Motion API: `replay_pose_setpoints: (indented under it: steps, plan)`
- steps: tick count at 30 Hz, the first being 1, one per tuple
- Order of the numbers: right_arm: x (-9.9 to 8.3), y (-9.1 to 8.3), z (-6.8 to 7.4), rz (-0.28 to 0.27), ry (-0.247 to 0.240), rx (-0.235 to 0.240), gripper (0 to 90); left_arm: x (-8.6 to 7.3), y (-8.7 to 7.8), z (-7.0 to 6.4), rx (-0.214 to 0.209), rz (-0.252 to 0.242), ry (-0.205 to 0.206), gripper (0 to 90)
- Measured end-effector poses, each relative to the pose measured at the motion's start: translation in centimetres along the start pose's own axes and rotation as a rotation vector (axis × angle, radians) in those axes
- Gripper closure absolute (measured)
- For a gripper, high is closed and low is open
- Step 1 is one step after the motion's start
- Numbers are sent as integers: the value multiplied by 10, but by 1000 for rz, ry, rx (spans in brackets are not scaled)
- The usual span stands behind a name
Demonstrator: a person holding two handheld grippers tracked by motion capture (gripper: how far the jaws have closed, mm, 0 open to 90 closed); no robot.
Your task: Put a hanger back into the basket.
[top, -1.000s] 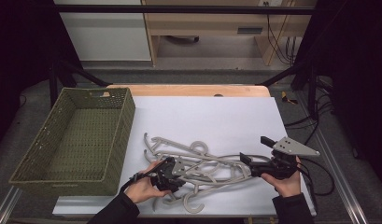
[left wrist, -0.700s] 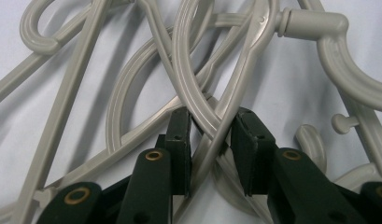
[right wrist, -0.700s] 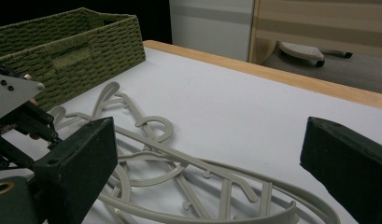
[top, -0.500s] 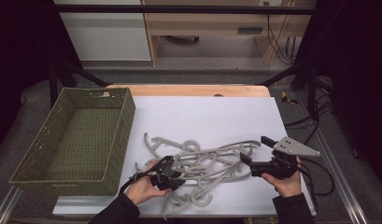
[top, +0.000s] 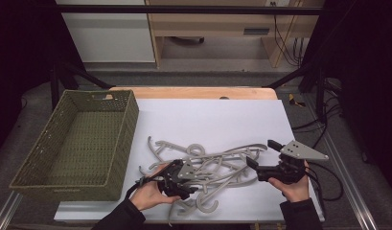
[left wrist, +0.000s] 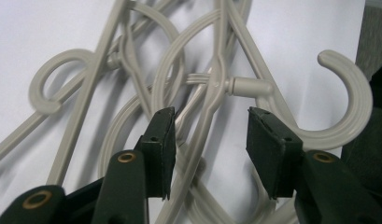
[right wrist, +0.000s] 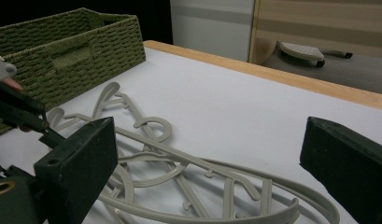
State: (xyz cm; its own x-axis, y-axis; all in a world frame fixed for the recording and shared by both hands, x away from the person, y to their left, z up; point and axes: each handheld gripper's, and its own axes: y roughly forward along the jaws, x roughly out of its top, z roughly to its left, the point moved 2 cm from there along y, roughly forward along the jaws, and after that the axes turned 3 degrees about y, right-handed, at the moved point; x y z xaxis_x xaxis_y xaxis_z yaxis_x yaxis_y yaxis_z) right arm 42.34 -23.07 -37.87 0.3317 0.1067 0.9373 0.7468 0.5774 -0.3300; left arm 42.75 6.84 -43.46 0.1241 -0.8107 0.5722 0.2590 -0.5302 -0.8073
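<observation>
High view: hangers (top: 217,165) shifted slightly; left claw (top: 191,184) and right claw (top: 253,165) remain open, empty.

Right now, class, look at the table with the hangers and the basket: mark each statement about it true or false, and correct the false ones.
1. The green woven basket has hangers in it. False: its inside shows no hangers; the grey hangers lie tangled on the white table.
2. The left tool is open, with hanger bars between its jaws. True.
3. The right tool is shut on a hanger. False: its jaws stand wide apart above the pile.
4. The basket sits on the left side of the table in the high view. True.
5. The hangers are black. False: they are light grey.
</observation>
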Motion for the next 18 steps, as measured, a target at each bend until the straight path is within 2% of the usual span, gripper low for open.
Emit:
replay_pose_setpoints:
  steps: [2, 5, 9, 12, 18]
  plan:
    - [0, 0, 0, 1, -2, 2, 46, 3, 7, -1, -7, 24, 32, 524]
    - [0, -1, -1, 1, -7, 3, 47, 6, 17, 0, -29, 53, 48, 579]
    - [0, -1, -1, -1, -7, 6, 47, 5, 26, 5, -53, 94, 45, 650]
    - [1, -1, 0, -4, 3, 6, 47, 4, 27, 8, -55, 101, 44, 738]
    - [1, -1, 0, -1, -1, 6, 48, 5, 30, 9, -82, 112, 45, 756]
